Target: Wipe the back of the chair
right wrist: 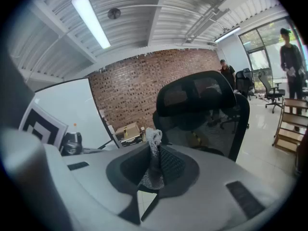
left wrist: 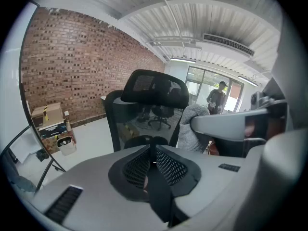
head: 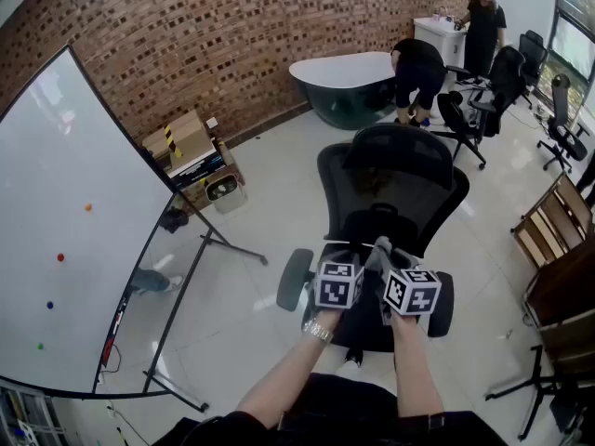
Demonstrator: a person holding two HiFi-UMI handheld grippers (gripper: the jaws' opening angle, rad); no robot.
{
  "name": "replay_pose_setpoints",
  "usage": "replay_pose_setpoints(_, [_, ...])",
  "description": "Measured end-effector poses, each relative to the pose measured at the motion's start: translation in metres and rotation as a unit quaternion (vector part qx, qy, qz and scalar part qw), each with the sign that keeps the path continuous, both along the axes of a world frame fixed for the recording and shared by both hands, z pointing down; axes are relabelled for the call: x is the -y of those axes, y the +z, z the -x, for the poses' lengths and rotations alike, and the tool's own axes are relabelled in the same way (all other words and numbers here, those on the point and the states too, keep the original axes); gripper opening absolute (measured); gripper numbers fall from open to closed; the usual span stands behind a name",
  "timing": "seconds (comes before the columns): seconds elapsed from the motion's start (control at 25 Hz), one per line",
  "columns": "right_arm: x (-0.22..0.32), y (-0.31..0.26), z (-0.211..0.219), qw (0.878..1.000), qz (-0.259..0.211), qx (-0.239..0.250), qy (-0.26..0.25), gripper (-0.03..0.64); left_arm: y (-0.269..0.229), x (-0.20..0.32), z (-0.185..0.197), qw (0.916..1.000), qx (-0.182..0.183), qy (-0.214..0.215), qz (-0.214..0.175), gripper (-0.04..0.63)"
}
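Observation:
A black mesh office chair [head: 395,189] stands in front of me, its headrest [head: 402,144] on the far side and its seat under my hands. My right gripper [head: 381,249] is shut on a grey cloth [right wrist: 153,163], with a tuft of it sticking up between the pads. From the left gripper view the cloth [left wrist: 193,125] hangs at the right gripper's tip, short of the chair back [left wrist: 129,124]. My left gripper [head: 351,266] is beside it on the left, jaws shut [left wrist: 153,163] with nothing between them. The chair back [right wrist: 202,105] fills the middle of the right gripper view.
A whiteboard [head: 74,221] on a stand takes up the left. Cardboard boxes [head: 181,142] sit by the brick wall, a bathtub [head: 344,77] behind the chair. Two people [head: 420,68] and more office chairs [head: 474,110] are at the back right, a wooden rack [head: 558,226] on the right.

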State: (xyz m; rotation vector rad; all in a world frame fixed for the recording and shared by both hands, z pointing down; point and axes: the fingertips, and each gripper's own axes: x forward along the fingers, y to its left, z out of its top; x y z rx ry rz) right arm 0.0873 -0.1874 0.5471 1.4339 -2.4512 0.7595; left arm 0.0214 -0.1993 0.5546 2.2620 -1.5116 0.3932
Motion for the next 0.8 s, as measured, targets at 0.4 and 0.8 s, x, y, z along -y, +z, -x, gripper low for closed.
replay_pose_setpoints(0.4, [0.073, -0.01, 0.003, 1.0, -0.014, -0.001, 0.018, 0.044, 0.016, 0.033, 0.024, 0.9999, 0.001, -0.011, 0.012, 0.04])
replay_pose_setpoints(0.8, [0.188, -0.11, 0.059, 0.99, -0.126, -0.051, 0.029, 0.044, -0.004, 0.054, 0.041, 0.9999, -0.001, -0.01, -0.009, 0.04])
